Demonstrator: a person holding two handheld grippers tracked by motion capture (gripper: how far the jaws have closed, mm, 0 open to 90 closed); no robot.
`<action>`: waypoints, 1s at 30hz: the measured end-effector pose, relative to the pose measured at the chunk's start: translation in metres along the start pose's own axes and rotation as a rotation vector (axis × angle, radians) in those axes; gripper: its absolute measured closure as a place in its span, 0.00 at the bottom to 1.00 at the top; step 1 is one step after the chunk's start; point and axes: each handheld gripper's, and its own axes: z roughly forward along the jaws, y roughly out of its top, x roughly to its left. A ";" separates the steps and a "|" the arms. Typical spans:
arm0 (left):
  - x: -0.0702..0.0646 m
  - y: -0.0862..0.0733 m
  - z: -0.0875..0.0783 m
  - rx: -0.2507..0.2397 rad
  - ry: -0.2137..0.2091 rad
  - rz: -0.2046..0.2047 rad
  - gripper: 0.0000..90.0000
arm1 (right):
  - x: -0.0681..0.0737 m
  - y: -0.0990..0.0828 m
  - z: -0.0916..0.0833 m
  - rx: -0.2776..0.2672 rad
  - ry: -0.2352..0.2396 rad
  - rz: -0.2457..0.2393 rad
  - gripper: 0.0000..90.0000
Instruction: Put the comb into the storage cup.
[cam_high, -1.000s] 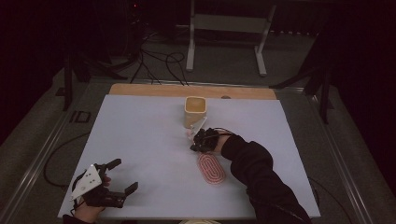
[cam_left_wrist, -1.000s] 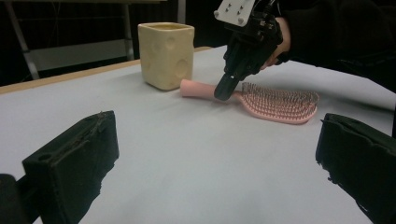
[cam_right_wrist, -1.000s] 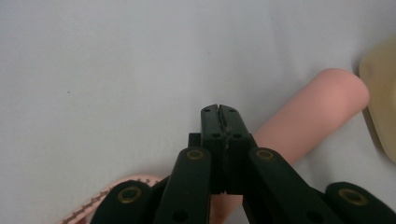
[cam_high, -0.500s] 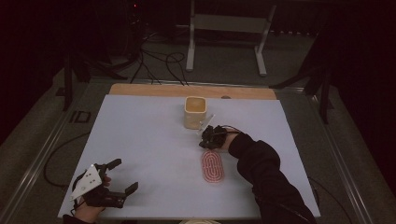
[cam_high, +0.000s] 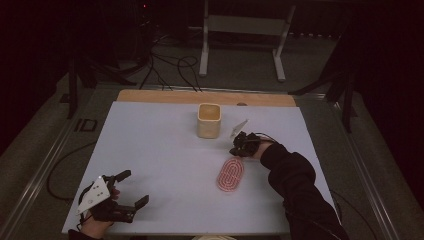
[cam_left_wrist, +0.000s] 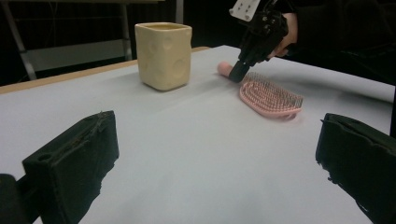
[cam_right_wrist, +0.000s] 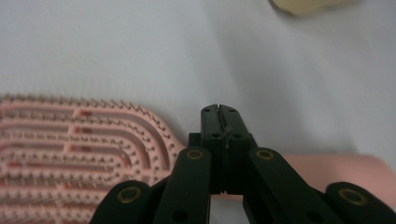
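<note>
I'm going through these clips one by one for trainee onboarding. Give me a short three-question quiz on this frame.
1. True or false: the pink hairbrush lies bristles up on the table.
2. The right gripper is: A) open, B) shut.
3. What stands beyond the brush, near the table's far edge?

Key: 1 true; 2 B, jaws pressed together at the brush's handle end; 3 a cream cup.

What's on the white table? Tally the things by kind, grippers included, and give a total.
Pink hairbrush: 1
Cream cup: 1
Grippers: 2, the left gripper and the right gripper
Total: 4
</note>
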 end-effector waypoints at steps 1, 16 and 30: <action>0.000 0.000 0.000 0.001 -0.002 0.000 0.00 | -0.002 -0.004 -0.002 -0.002 -0.006 0.006 1.00; 0.000 0.001 0.001 0.001 -0.004 0.007 0.00 | 0.004 -0.057 -0.031 0.074 -0.067 0.063 1.00; 0.000 0.001 0.005 0.002 -0.013 0.008 0.00 | 0.033 -0.097 -0.053 0.094 -0.101 0.232 1.00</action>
